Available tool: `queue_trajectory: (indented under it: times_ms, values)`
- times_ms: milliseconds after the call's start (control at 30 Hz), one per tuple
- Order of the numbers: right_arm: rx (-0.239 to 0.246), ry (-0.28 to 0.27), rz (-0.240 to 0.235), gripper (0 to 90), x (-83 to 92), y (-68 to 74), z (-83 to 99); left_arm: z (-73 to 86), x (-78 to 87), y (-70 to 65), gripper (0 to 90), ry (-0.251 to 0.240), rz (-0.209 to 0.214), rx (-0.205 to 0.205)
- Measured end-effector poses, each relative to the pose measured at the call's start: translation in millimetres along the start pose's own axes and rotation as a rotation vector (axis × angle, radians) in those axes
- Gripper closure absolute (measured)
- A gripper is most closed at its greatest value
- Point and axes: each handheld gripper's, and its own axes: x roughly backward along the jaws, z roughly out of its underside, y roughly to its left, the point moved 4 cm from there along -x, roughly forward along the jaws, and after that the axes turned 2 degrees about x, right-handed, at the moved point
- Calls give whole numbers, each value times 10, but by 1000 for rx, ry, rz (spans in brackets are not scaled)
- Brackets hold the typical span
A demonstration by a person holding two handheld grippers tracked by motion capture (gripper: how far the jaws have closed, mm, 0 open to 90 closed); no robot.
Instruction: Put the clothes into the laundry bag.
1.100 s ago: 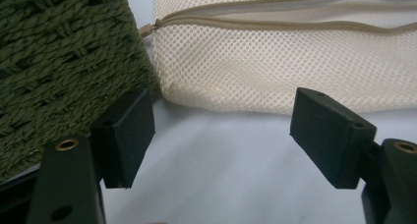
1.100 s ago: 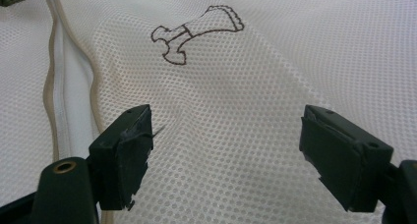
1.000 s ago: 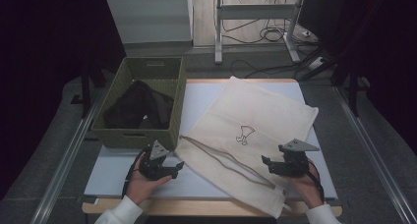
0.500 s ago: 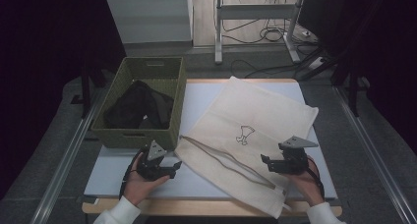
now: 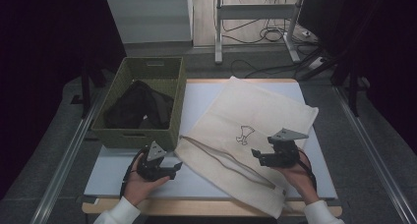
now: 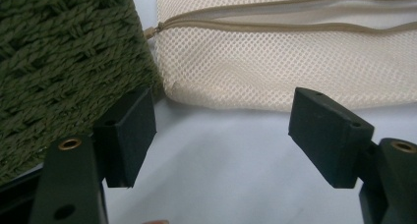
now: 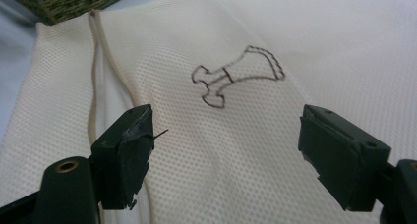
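Note:
A cream mesh laundry bag [image 5: 246,130] with a zip and a small printed outline lies flat across the white table [image 5: 118,172]. My left gripper [image 5: 173,169] rests low at the front left, open, its jaws facing the bag's zip corner [image 6: 160,27] beside the basket. Over the bag's front right part my right gripper [image 5: 255,155] hovers open, nothing between its jaws; the printed outline [image 7: 236,76] lies just beyond them. The bag's zip [image 7: 98,62] runs along at the left of that view.
A green woven basket [image 5: 142,135] holding a dark garment [image 5: 137,106] stands at the table's left, close to my left gripper. Metal rails run along both table sides. Desk legs and cables stand on the floor behind.
My right gripper has risen a little and shifted over the bag toward the printed outline. The left gripper has stayed in place.

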Motion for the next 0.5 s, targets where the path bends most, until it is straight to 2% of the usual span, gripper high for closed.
queue_trajectory:
  times_ms: [300, 500]
  values:
    - [45, 11, -37, 224, -65, 191, -196, 9, 35, 9, 266, -25, -21, -1]
    - [66, 13, -56, 261, -79, 252, -313, 33, 10, 27, 264, 2, -13, 4]
